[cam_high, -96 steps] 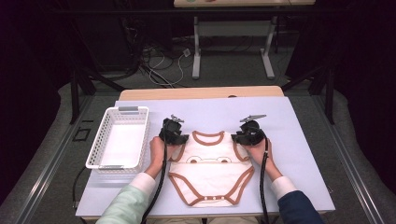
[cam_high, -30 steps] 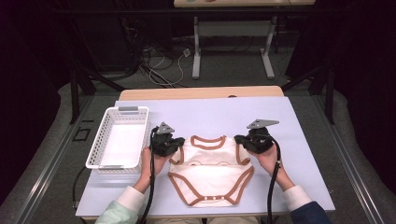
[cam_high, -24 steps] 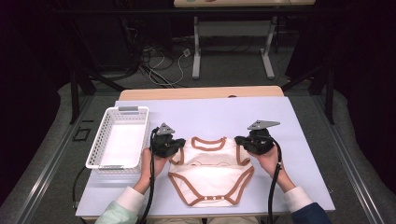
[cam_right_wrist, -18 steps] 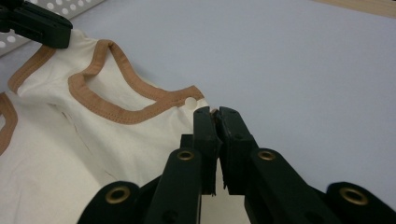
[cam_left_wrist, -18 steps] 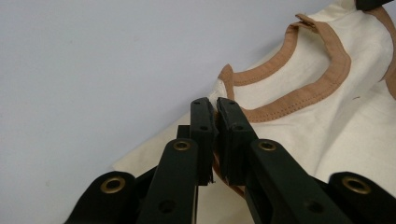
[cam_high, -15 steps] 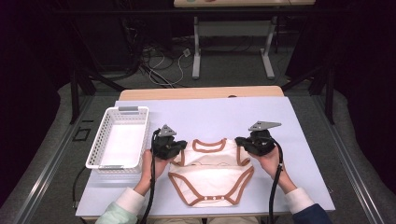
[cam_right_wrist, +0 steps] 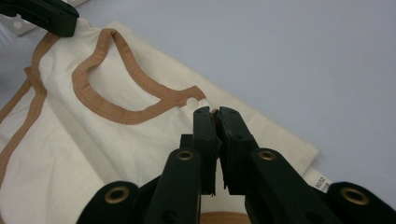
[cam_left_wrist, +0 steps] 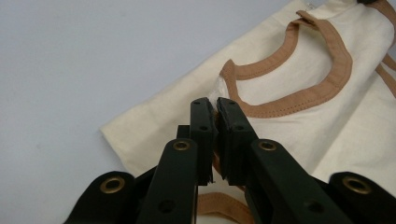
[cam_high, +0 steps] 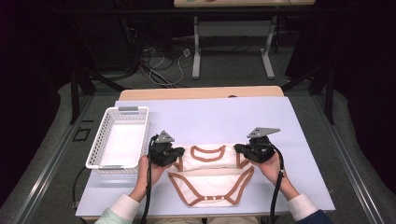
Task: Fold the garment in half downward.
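Cream bodysuit (cam_high: 210,175) pinched between both hand-held grippers

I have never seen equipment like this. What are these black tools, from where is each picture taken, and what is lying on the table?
A person sits at a table with a pale cover and holds a hand tool in each hand. Each tool is a gripper with two black jaws that pinch things. The high view looks down from above: the left gripper is at its left, the right gripper at its right. The other two pictures come from small cameras riding on the grippers, looking along their own jaws.

On the table lies a cream baby bodysuit with brown trim, its top part folded down toward the person. Beside it, to the left, stands a white basket.

Both grippers are shut on the bodysuit, one near each shoulder by the neck opening, as the left gripper and right gripper views show.
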A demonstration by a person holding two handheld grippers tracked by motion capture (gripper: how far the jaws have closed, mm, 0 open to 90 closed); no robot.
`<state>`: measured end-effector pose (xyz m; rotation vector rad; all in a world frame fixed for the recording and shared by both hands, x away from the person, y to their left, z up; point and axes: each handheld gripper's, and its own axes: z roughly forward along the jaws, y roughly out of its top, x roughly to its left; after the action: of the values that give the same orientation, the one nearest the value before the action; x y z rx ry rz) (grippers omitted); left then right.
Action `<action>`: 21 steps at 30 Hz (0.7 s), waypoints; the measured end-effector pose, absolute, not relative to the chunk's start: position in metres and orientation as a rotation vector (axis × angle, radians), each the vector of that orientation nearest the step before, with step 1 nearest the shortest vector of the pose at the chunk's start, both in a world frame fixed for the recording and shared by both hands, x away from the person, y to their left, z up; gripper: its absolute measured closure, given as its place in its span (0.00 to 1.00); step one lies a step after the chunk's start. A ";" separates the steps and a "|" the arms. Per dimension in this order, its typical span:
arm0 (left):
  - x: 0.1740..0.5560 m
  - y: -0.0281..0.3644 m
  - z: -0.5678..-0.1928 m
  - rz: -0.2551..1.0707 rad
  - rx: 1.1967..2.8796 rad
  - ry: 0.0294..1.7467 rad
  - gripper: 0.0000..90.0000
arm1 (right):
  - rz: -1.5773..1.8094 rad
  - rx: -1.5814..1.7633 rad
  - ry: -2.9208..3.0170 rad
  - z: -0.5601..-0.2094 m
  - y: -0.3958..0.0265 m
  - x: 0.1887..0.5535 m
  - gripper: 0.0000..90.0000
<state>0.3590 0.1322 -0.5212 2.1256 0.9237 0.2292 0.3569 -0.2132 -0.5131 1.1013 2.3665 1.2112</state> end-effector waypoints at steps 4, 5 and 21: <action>0.355 0.132 -0.524 0.201 2.150 0.927 0.94 | 1.192 1.109 2.391 -0.518 -0.213 0.353 0.95; 0.354 0.132 -0.524 0.204 2.157 0.924 0.94 | 1.184 1.109 2.399 -0.521 -0.214 0.353 0.95; 0.357 0.125 -0.543 0.151 2.279 0.989 0.89 | 1.054 1.171 2.496 -0.545 -0.210 0.356 0.87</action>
<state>0.3574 0.1246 -0.5434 2.2790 0.9891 0.1506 0.3565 -0.2099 -0.5454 1.1708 2.4960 1.0536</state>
